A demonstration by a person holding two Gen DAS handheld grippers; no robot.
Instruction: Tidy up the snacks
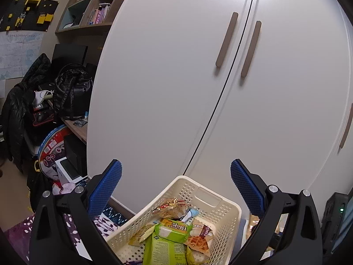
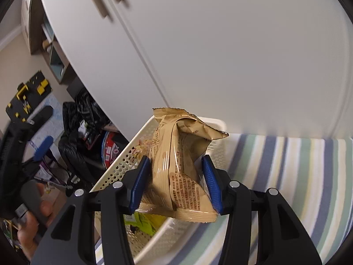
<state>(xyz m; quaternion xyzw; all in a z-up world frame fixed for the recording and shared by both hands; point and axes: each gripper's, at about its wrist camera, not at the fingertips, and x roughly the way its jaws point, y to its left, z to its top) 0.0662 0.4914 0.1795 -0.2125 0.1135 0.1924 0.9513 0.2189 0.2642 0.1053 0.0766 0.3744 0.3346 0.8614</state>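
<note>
Right gripper (image 2: 176,181) clenched on a crumpled tan snack packet (image 2: 176,167), held just above the cream perforated basket (image 2: 117,167), left gripper (image 1: 176,176) spread wide and empty over that basket, green packet (image 1: 167,240) and waffle packet (image 1: 199,239) lay inside below it
</note>
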